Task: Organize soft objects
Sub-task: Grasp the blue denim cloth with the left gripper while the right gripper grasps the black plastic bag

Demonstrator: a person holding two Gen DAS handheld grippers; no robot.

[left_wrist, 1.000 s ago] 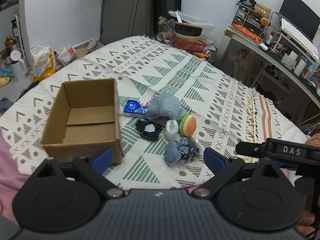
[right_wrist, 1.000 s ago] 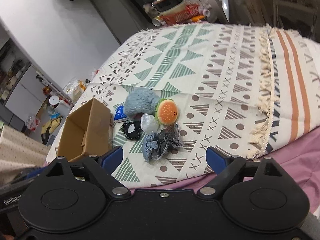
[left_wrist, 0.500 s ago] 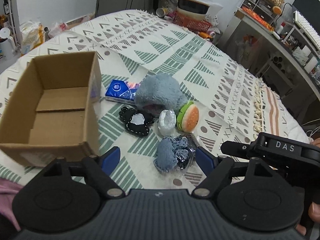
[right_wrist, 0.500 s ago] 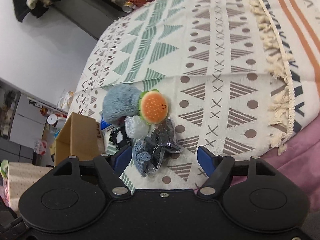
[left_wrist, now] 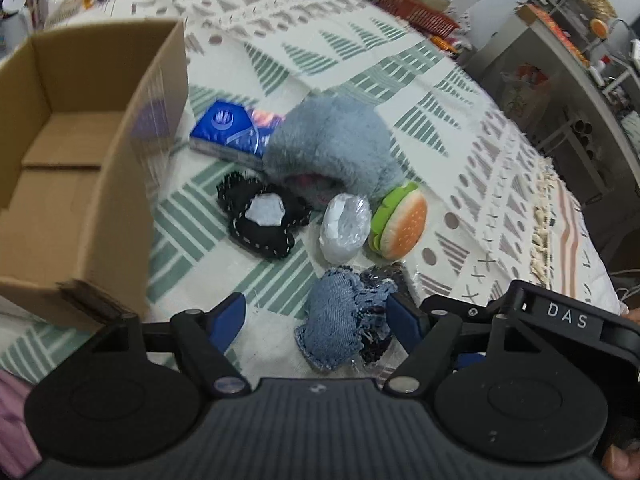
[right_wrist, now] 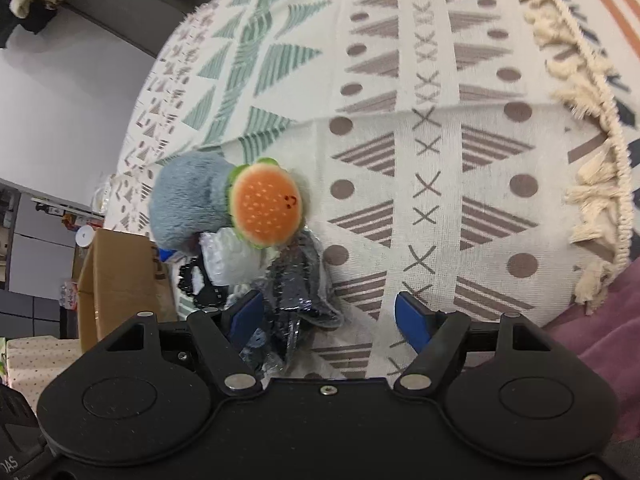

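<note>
Denim pouch [left_wrist: 340, 316] lies between the left gripper [left_wrist: 316, 316]'s spread fingers — right gripper [right_wrist: 328, 316], also released, hovers just beside.

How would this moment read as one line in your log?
left gripper: open, over denim pouch | right gripper: open, empty | cardboard box: empty

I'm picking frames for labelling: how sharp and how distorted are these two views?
Left wrist view: motion blur smears the brown cardboard box and far patterned bedspread; the blue denim pouch stays fairly sharp. Right wrist view: sharper on the orange burger plush, but fisheye bulges the bedspread strongly.
</note>
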